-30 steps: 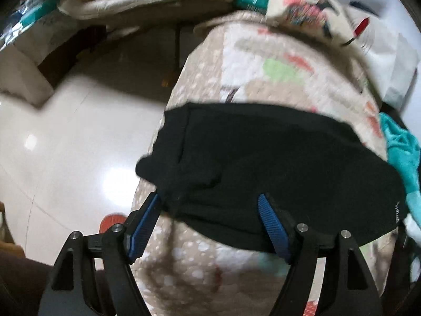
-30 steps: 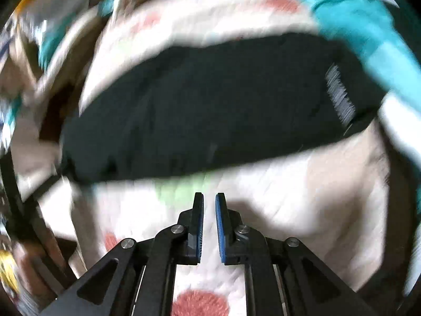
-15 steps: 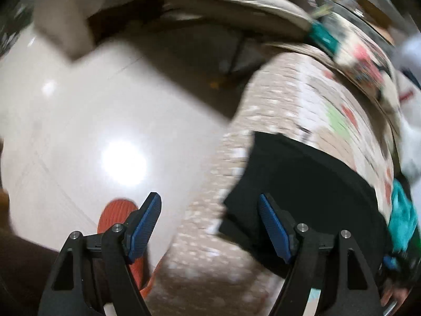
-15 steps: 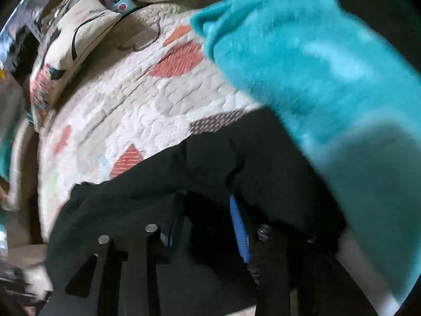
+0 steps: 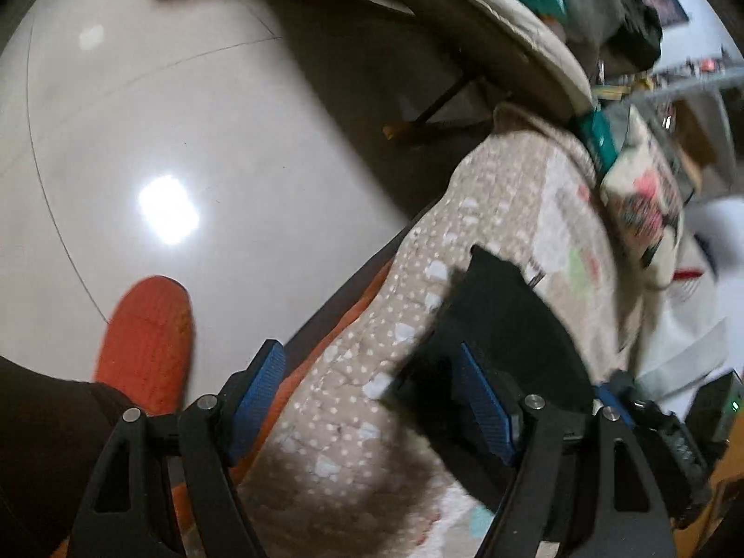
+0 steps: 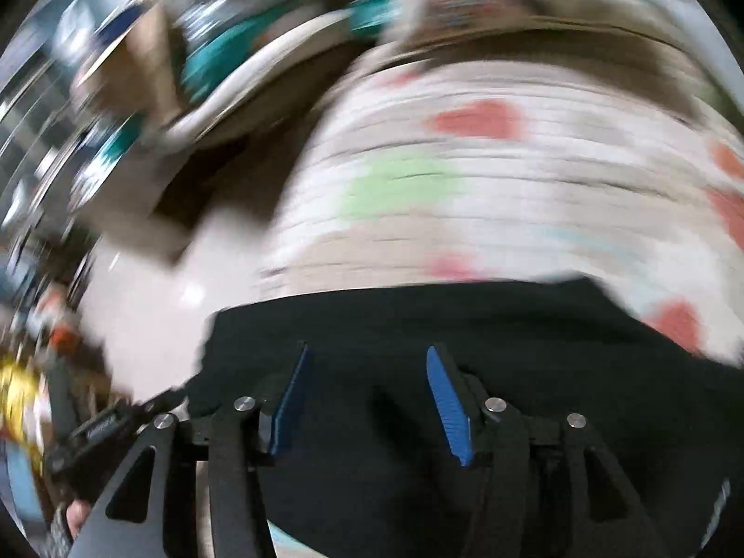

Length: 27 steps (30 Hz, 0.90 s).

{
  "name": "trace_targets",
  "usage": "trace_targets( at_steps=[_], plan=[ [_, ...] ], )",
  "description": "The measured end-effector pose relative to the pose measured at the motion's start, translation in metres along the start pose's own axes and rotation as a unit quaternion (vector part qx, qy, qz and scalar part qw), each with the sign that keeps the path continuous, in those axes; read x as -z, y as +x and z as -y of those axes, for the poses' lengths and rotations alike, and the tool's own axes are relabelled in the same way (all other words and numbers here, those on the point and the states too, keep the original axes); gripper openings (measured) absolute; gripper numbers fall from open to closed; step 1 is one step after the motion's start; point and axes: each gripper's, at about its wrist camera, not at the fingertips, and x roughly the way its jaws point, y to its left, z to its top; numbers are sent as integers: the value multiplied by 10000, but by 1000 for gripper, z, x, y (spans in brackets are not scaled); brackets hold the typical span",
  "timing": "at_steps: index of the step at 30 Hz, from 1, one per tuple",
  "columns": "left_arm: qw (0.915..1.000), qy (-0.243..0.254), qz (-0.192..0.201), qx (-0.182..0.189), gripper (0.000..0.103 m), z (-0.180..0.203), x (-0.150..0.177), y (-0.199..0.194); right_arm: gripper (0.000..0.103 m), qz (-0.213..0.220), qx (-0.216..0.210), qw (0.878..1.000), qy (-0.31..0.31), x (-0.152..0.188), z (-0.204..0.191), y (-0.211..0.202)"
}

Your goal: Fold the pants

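While both views are pretty smeared, the black pants (image 5: 507, 325) are lying on the patterned quilt (image 5: 507, 186), long axis running roughly crosswise to the right gripper (image 6: 367, 400), which hovers right over them with jaws spread and nothing pinched. The left gripper (image 5: 372, 400) also has its jaws spread, sitting off the quilt's edge with the pants to its right, so the right one looks nearer. No containers I can make out, just the floor (image 5: 186, 116) and an orange slipper (image 5: 144, 339).
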Motion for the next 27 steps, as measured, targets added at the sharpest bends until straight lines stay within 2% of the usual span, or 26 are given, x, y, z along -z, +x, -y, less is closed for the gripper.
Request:
trace_targets(
  at_steps=[3,8,10,13,17,18,19,20,21,22,23,24,27],
  plan=[
    [9997,8,-150,207,76,6,4,7,60,-327,-173,9983,-458,-12,-32,29],
    [9984,203,-520,82,76,15,20,27,61,-780,-228,9928,-885,-25,-70,68],
    [9983,174,-547,63,80,16,23,32,61,-1005,-191,9880,-1157,-28,-84,82],
    [9978,173,-634,30,85,18,26,36,64,-1319,19,9756,-1755,-33,-110,104],
    [9969,307,-724,-65,85,22,29,41,72,-1638,271,9561,-2414,-29,-138,130],
    [9959,420,-797,-82,80,25,29,42,72,-1713,325,9522,-2508,-27,-142,135],
    [9956,449,-816,-61,69,25,29,40,72,-1813,381,9476,-2604,-23,-147,141],
    [9953,486,-842,8,63,25,28,39,60,-1848,484,9441,-2686,-21,-152,145],
    [9946,527,-882,171,46,26,27,36,48,-1823,746,9381,-2848,-17,-156,148],
    [9938,597,-906,233,40,29,26,34,39,-1812,858,9349,-2928,-14,-157,149],
    [9934,678,-884,279,32,33,25,31,34,-1765,880,9357,-2926,-14,-156,147],
    [9918,701,-949,485,16,35,25,29,31,-1728,880,9379,-2876,-14,-155,145],
    [9887,815,-989,772,15,46,28,21,24,-1499,787,9501,-2620,-18,-147,128]
  ],
)
